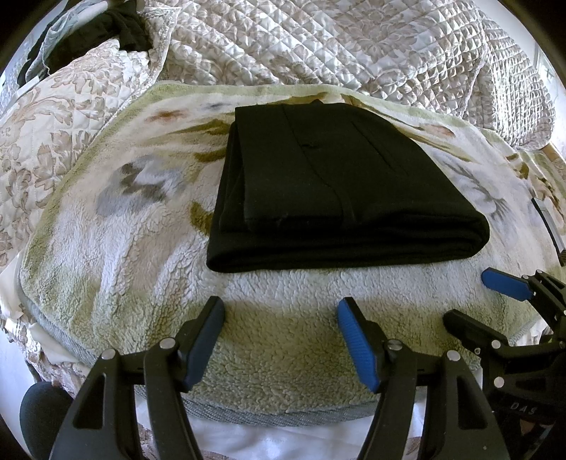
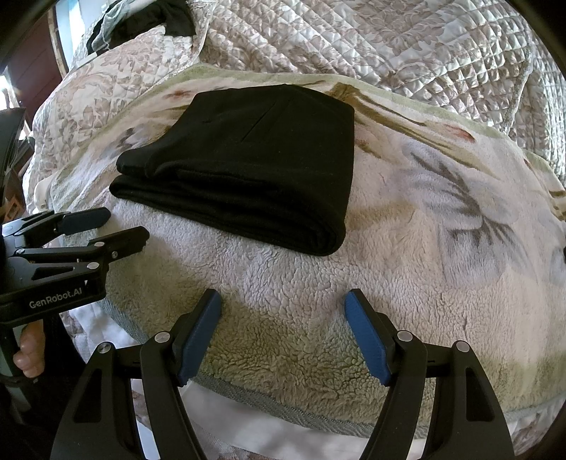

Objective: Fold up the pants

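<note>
The black pants [image 1: 339,191] lie folded into a flat rectangular stack on a fleece blanket [image 1: 141,226]; they also show in the right wrist view [image 2: 247,170]. My left gripper [image 1: 281,308] is open and empty, held over the blanket just short of the stack's near edge. My right gripper [image 2: 283,300] is open and empty, near the stack's right corner. The right gripper also shows at the right edge of the left wrist view [image 1: 477,300], and the left gripper at the left edge of the right wrist view [image 2: 123,223].
The fleece blanket [image 2: 424,247] lies over a quilted floral bedspread [image 1: 336,46]. A dark garment [image 1: 131,28] lies at the far left on the bedspread. The bed's near edge runs just below the grippers.
</note>
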`<state>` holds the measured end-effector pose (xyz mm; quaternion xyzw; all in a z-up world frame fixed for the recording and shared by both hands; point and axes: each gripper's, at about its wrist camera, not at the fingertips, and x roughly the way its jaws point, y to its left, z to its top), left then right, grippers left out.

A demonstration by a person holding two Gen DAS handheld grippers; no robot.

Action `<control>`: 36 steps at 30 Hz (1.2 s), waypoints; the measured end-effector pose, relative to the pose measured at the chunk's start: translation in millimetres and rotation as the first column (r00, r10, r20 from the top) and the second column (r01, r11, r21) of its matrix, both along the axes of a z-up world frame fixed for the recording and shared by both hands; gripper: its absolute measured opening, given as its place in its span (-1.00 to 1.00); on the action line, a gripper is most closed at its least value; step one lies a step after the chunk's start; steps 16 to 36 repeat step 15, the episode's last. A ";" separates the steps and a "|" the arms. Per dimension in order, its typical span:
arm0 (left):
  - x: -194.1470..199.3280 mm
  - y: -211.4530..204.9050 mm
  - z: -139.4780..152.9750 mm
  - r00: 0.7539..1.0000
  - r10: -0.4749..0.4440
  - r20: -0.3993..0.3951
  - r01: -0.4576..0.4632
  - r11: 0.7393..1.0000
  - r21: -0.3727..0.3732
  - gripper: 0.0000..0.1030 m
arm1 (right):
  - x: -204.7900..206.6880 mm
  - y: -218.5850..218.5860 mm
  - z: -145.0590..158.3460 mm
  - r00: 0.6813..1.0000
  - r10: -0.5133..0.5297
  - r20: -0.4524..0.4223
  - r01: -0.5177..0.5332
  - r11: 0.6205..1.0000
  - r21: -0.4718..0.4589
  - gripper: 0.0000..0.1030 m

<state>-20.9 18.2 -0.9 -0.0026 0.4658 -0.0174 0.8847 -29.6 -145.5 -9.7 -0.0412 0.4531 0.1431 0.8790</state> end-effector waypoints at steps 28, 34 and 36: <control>3.6 1.7 0.6 1.000 -0.004 0.001 0.004 1.000 0.007 0.36 | -0.1 0.0 0.6 1.000 0.003 0.006 -0.003 1.000 -0.002 0.42; 3.6 1.7 0.6 1.000 -0.004 0.001 0.004 1.000 0.007 0.36 | -0.1 0.0 0.6 1.000 0.003 0.006 -0.003 1.000 -0.002 0.42; 3.6 1.7 0.6 1.000 -0.004 0.001 0.004 1.000 0.007 0.36 | -0.1 0.0 0.6 1.000 0.003 0.006 -0.003 1.000 -0.002 0.42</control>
